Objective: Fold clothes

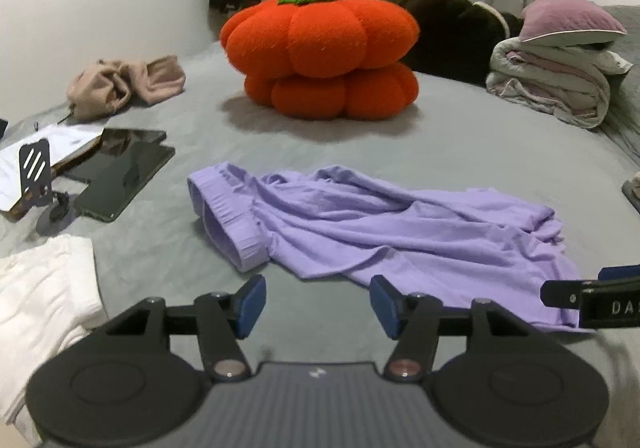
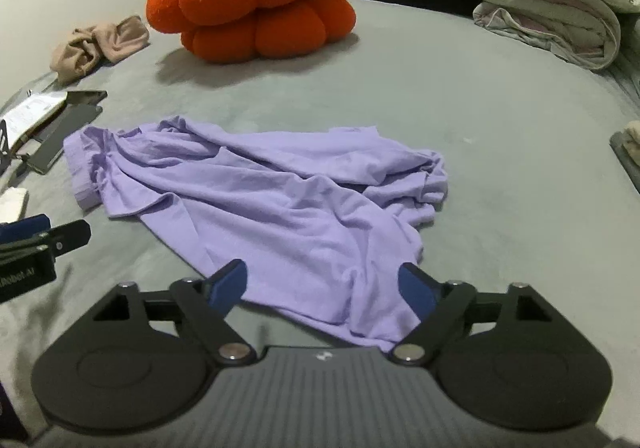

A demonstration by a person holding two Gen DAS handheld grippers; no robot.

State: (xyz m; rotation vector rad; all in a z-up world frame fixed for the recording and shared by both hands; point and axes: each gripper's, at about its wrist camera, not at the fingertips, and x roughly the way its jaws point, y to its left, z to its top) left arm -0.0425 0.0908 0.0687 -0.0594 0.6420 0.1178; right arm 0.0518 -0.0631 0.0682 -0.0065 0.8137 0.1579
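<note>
Left hand-held gripper (image 1: 318, 306) open, empty; right hand-held gripper (image 2: 322, 288) open wider over crumpled lilac garment (image 2: 260, 192) hem.

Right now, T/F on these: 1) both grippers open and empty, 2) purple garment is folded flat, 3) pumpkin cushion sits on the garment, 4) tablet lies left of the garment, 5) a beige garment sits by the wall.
1) True. The left gripper and right gripper are open, nothing between the fingers.
2) False. The purple garment lies crumpled and unfolded on the grey bed sheet.
3) False. The orange pumpkin cushion sits behind the garment, apart from it.
4) True. The dark tablet lies to its left in the left wrist view.
5) True. The beige garment is bunched at the far left near the wall.
</note>
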